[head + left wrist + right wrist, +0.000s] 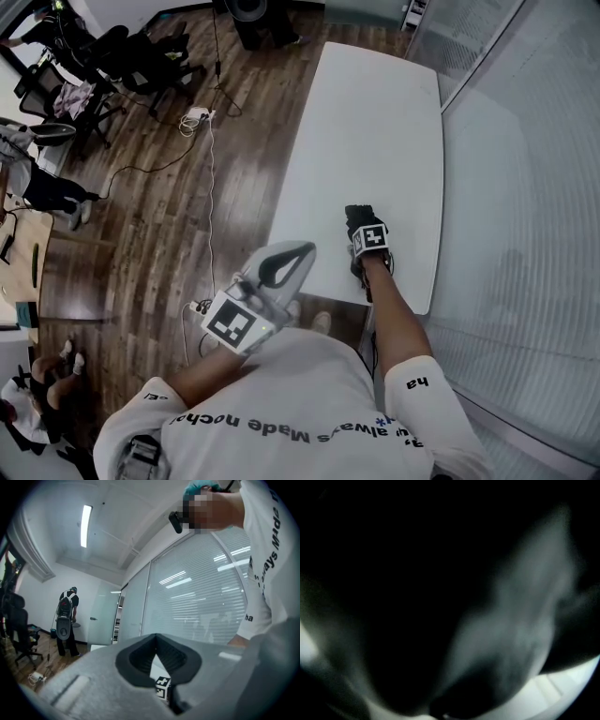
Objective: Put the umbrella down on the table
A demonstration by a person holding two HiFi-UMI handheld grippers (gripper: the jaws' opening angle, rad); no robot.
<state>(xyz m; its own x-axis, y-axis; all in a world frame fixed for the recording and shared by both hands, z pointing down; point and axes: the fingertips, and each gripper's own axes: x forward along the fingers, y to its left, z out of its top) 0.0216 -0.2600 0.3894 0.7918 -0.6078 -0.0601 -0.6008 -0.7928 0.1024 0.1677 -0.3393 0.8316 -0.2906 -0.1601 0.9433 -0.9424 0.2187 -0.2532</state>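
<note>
The white bench stretches away from the person. The right arm reaches down over its near edge, and the right gripper points steeply down, grasping the dark umbrella close over the benchtop. The left gripper, clenched and empty, is held level off the bench's near left corner.

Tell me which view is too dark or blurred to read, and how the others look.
Right gripper view: almost black and blurred, only a pale strip at the bottom. Left gripper view: sharp, dark round corners, bright ceiling light. Head view: evenly lit, the table sharp.
</note>
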